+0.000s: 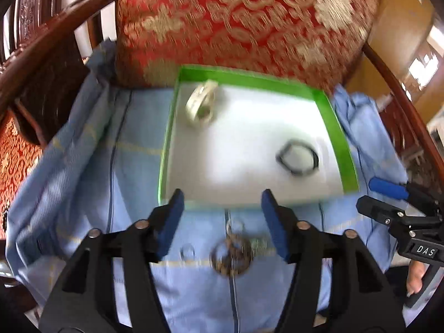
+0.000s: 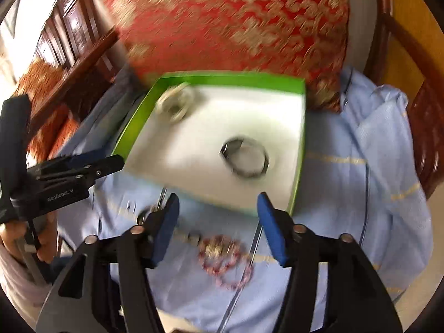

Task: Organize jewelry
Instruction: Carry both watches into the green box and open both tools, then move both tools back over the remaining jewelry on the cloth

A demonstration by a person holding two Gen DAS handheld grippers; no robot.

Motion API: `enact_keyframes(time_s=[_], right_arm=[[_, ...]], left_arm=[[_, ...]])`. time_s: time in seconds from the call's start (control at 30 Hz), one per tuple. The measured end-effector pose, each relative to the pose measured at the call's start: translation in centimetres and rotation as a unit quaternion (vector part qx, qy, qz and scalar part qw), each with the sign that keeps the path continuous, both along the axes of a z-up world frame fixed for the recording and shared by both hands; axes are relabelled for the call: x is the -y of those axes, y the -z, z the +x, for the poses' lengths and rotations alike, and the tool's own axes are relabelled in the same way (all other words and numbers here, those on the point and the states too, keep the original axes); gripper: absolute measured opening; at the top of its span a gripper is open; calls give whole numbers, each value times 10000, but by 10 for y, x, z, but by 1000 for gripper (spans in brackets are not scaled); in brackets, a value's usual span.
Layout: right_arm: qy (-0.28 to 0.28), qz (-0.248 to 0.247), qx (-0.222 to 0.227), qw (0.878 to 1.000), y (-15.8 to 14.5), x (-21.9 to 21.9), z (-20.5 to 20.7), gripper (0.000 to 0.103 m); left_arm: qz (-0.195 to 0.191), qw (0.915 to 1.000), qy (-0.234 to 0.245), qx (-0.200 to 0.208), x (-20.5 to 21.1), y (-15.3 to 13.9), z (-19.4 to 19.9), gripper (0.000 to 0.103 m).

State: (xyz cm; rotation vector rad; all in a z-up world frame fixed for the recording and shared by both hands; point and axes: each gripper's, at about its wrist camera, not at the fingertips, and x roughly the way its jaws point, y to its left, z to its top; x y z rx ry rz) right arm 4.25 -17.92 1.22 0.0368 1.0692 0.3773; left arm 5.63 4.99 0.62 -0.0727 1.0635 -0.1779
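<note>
Green-rimmed tray (image 1: 337, 127) with white lining, resting flat on light blue cloth (image 1: 91, 166) spread over a wooden chair seat, far edge against a red-and-gold cushion (image 1: 236, 19). Long axis of tray not determinable through fisheye distortion.

Inside tray: pale cream bangles (image 1: 201, 105), stacked and tilted, in far left corner; dark angular bangle (image 1: 298, 159) lying flat near right wall, well apart from the cream pair.

On cloth in front of tray, left wrist view: dark beaded ring with small attached loops (image 1: 231, 255), blurred, directly below open left gripper (image 1: 222, 202); blue pads spread wide, nothing between them.

Right wrist view only: pink beaded bracelet (image 2: 226, 260) coiled on cloth, joined to a short pale chain running left, beneath right gripper (image 2: 217, 208); jaws likewise spread wide, gripping nothing.

Each view also showing the other gripper at its edge, held in a hand (image 2: 16, 238); right gripper seen side-on at right of left wrist view, left gripper at left of right wrist view. Both frames motion-blurred.
</note>
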Motion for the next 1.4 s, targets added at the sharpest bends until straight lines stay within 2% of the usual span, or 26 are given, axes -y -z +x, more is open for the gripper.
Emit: enact_keyframes(time_s=[0.1,0.2,0.27,0.5,0.7,0.77,0.83,0.93,1.17,1.4], right_arm=[[-260,-495,-205,9982,19,-13,-12,60],[-336,-727,-519,9954,41,-21,-12,60],[-368,-854,-733,9930,55,-26,-12,60],[-197,-986,-1047,9894,75,-27,-4,60],[-117,-1111,-1215,9863,86,-23,0,59],[-131,-1054,-1308,9857,90,-22,0,51],[-254,-899,-1470,9847,95,-24,0,37],[-290,-1041,-1430,9838,99,-29,-2,34],[-172,-1193,-1349,9835,103,-31,1,33],[-109,-1297,-1214,9840,98,-19,7,33]], left_arm=[[345,9990,-51,-279,2,19,-15,70],[441,9965,-135,-702,4,41,-20,72],[608,9946,-155,-823,8,50,-20,75],[930,9908,52,-984,26,64,-21,77],[954,9896,-14,-1074,24,68,-20,80],[948,9891,-75,-1125,20,69,-19,80],[925,9887,-122,-1173,16,71,-18,80],[934,9886,-112,-1176,16,71,-19,81],[981,9880,-55,-1189,18,76,-23,81],[836,9877,188,-1306,31,82,-24,85]])
